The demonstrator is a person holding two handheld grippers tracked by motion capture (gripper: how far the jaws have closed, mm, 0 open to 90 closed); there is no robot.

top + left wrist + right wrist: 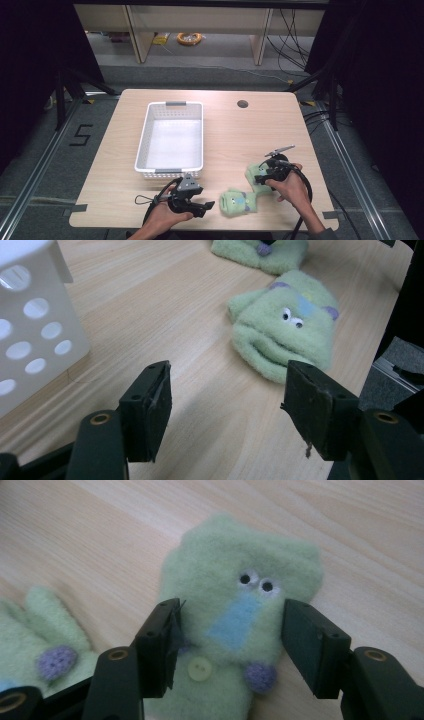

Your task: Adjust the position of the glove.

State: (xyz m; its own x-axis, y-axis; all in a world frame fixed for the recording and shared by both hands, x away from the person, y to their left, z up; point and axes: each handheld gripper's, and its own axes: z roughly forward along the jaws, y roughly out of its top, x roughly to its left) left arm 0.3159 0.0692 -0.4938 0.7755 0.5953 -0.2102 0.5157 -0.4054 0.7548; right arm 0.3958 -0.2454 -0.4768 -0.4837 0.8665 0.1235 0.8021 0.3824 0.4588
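Right gripper view looks along the right claw (227, 645), whose jaws stand well apart over a pale green fuzzy sock (240, 630) lying flat on the counter (100, 535). The sock lies between the jaws, but the pads do not press on it, so the claw is released and holds nothing. This sock bears a face: two small white eyes with black pupils, a light blue patch below them, a pale button and purple knitted dots. A second green sock (40, 645) with a purple dot lies at the left edge of that view, just beside the first.

From the high view, the right claw (267, 172) hangs over the near right part of the counter, above the first sock, while the second sock (239, 201) lies nearer the front edge, the two touching or nearly so. The left claw (200, 205) rests low at the front edge, just left of that second sock, jaws spread and empty. In the left gripper view the second sock (285, 332) lies ahead of the open jaws, apart from them. A white perforated basket (145, 135) stands further back on the counter, well apart from the socks.
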